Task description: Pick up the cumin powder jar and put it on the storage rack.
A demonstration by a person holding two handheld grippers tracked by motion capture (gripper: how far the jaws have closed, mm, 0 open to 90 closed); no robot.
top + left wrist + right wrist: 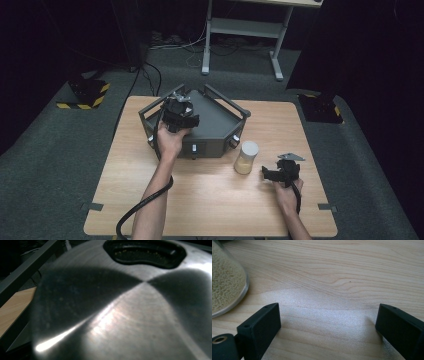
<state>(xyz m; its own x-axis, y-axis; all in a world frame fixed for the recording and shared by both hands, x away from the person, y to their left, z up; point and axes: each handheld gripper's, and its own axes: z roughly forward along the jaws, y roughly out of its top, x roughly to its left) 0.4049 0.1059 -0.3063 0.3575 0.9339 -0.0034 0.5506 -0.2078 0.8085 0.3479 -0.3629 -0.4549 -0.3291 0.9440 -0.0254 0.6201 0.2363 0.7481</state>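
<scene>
A dark grey box-shaped machine with a rail frame stands at the middle back of the wooden table. My left gripper is held over its left part, close above a brushed metal dome. At the far side of the dome is a dark slot with small grains in it. This gripper's jaws are hidden. A clear jar of pale yellow grains with a white lid stands in front of the machine's right corner. My right gripper rests low over the table just right of the jar, open and holding nothing.
The machine's grey frame rail runs past the dome's left side, with bare tabletop beyond it. A cable trails from the left gripper toward the table's front edge. A white desk frame stands on the carpet behind.
</scene>
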